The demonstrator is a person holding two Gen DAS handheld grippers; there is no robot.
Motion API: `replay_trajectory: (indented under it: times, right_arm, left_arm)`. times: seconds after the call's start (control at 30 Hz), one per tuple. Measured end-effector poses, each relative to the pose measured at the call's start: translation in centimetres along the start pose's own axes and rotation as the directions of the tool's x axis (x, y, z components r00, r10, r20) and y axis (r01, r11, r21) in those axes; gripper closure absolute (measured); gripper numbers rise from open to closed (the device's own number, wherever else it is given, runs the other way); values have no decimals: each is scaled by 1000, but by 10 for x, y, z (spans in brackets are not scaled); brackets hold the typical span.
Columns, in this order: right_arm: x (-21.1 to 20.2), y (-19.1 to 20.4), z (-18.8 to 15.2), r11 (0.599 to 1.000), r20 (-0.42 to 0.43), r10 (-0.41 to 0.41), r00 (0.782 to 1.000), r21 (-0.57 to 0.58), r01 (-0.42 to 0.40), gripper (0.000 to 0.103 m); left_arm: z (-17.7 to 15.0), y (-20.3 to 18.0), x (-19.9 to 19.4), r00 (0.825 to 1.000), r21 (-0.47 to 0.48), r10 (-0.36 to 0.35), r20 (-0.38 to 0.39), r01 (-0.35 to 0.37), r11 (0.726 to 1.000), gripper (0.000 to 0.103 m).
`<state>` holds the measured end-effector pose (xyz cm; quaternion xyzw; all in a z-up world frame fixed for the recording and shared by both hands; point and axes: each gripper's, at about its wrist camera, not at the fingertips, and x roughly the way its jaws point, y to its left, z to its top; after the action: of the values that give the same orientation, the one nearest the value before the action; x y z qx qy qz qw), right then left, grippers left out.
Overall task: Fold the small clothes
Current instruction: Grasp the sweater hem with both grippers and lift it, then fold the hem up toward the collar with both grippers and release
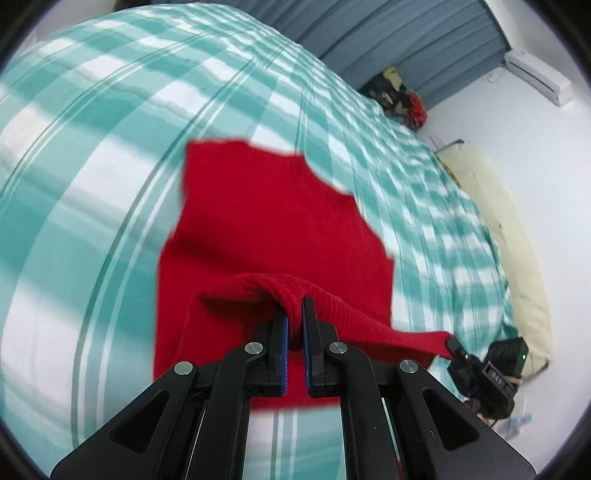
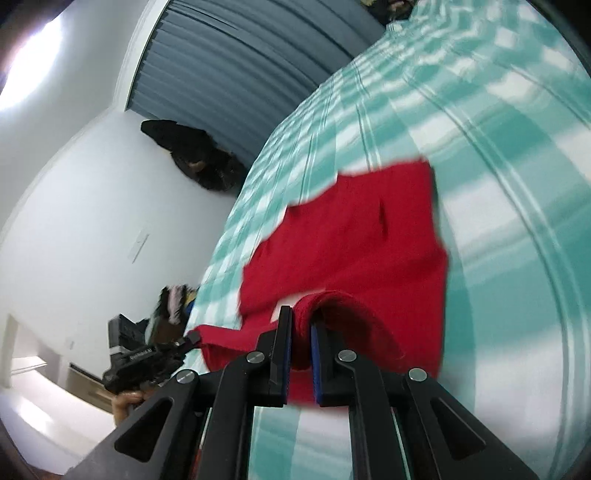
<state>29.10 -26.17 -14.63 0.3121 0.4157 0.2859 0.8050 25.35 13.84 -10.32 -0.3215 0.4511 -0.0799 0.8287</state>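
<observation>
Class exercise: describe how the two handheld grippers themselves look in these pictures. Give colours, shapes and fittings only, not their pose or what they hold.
The left gripper is matte black, with two flat fingers lined with blue pads. Angular black link arms with triangular cut-outs join at round silver pivot screws. The right gripper has the same build: black fingers, blue pads, silver screws. Seen from the left camera, its body carries a small green light.

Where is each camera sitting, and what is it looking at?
Left wrist view: rides on the left gripper, looking down along its fingers at the red garment on the checked bedspread; the right gripper shows at the right.
Right wrist view: rides on the right gripper, facing the same garment; the left gripper and a hand show at the left.
Shared: garment, bedspread, blue curtain.
</observation>
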Motion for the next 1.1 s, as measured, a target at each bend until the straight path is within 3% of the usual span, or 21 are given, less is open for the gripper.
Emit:
replay_trajectory:
  times: [0.17,0.33,0.4,0.43,0.47,0.5,0.57,0.63,0.7,0.8,0.87,0.9,0.93,0.97,1.03,1.1]
  right_arm:
    - [59,-25,78,999,8,-44,999,28,43,94]
    - [105,-57,129,995,4,-93,996,44,93,95]
    - [117,-75,141,991,7,-105,994,81,104,95]
    - [124,-86,147,988,4,-113,994,108,112,91]
    - [128,-93,151,984,7,-130,991,126,128,89]
    - [128,-98,154,978,13,-163,987,131,160,85]
    - [126,-92,158,982,16,-180,984,70,178,74]
    - [122,-69,156,977,4,-186,983,-101,185,46]
    - [125,-45,149,938,-32,-196,980,-299,178,40]
    - [150,-31,140,881,-125,-251,960,-439,173,41]
    - [173,-33,139,864,-169,-322,932,-455,216,52]
    - [183,-38,138,860,-199,-348,916,-457,227,93]
    - [192,-39,136,826,-205,-420,884,-491,279,97]
    - [190,-34,135,790,-160,-457,875,-524,317,97]
    - [168,-21,138,774,-46,-438,898,-529,350,97]
    - [162,-27,145,774,12,-452,892,-491,399,97]
  left_arm:
    - [74,0,66,998,11,66,-6,-66,998,99]
    - [113,10,112,992,8,124,-21,-124,992,98]
    - [127,16,128,986,-13,161,-38,-162,987,89]
    - [132,20,133,982,-27,183,-43,-184,983,82]
    - [139,23,136,981,-43,189,-45,-191,981,64]
    - [143,25,132,983,-59,183,-33,-185,981,51]
    - [147,27,115,986,-59,166,27,-164,985,41]
    - [145,27,98,985,-14,158,64,-157,987,37]
    - [142,24,97,988,66,149,50,-152,986,37]
    - [134,16,118,976,197,218,-12,-211,957,36]
    - [131,15,138,957,243,287,-40,-270,932,38]
    - [128,15,145,950,260,310,-46,-288,922,53]
    - [126,15,149,942,272,333,-46,-309,911,65]
    - [126,15,149,938,265,346,-37,-324,908,77]
    - [127,17,144,947,233,322,-5,-312,921,74]
    - [130,24,152,925,219,379,6,-371,902,64]
